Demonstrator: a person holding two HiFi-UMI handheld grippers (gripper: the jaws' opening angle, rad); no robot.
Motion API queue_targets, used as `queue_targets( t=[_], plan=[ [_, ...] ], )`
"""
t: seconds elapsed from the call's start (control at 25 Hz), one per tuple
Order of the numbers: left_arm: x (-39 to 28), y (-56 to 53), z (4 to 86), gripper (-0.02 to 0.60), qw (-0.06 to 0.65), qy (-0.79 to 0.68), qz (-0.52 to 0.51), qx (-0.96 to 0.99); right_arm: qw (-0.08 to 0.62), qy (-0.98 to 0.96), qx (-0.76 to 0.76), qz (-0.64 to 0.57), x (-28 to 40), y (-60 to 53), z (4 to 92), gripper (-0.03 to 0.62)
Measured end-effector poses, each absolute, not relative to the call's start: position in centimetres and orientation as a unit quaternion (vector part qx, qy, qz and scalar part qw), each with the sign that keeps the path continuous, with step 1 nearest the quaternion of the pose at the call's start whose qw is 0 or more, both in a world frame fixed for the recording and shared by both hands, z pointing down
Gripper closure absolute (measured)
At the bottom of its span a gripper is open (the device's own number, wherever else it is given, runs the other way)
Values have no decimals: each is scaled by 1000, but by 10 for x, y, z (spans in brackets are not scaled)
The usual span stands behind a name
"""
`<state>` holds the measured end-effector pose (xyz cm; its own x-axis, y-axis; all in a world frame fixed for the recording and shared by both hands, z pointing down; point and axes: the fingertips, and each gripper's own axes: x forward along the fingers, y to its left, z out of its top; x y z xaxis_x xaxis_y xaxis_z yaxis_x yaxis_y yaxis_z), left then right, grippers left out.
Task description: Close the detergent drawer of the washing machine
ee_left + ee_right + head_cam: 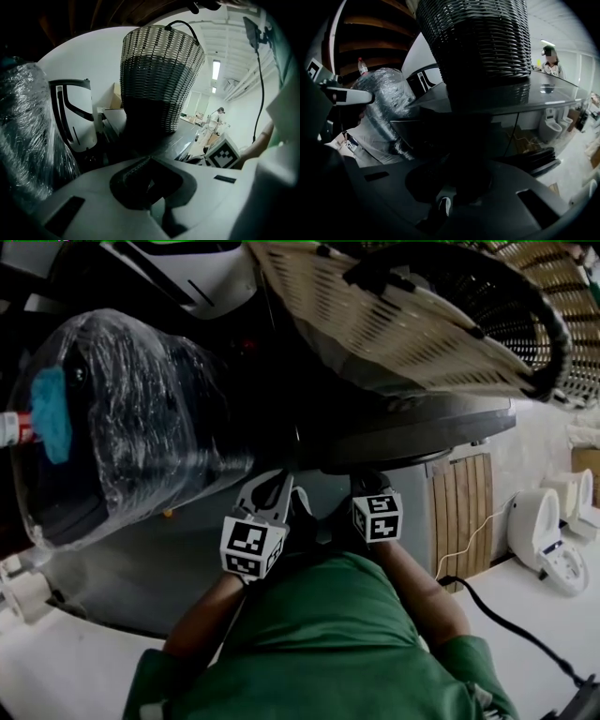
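Jaws together, empty, on left gripper (270, 486) & right gripper (451, 180), both facing woven basket (422, 315).

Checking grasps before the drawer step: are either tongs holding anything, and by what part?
The left tongs are closed on nothing. The right tongs sit in deep shadow, so it cannot be told.

plain green shirt (328, 643), matching sleeves (150, 688)

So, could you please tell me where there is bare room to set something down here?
The dark top is bare to the right of the woven basket, out to its edge. The white floor is open between the black cable and the toilets. It is crowded on the left, where the plastic-wrapped jug sits beside the basket.
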<state>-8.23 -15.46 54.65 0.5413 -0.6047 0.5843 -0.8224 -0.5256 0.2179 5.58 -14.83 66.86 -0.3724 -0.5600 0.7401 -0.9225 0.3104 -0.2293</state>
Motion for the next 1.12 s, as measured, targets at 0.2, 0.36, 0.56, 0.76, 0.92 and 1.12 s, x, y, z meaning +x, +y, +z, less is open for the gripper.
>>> queue_targets(
  t=[0.2,0.36,0.56,0.76,0.92,1.12],
  plan=[
    [-81,-155,531,561,223,-434,207,848,261,-777,477,318,58,-142,637,572],
    [-80,-154,513,561,211,-446,186,849,232,-781,490,310,74,-139,594,572],
    [-88,-162,467,561,180,-471,143,852,174,-803,522,230,97,-157,504,572],
    [-89,-166,401,561,126,-488,92,859,117,-829,537,107,103,-163,403,572],
    [-86,-164,349,561,72,-493,52,865,119,-839,530,20,95,-152,340,572],
    [-80,-154,293,561,38,-486,-5,873,86,-842,524,-93,89,-140,284,572]
  ],
)
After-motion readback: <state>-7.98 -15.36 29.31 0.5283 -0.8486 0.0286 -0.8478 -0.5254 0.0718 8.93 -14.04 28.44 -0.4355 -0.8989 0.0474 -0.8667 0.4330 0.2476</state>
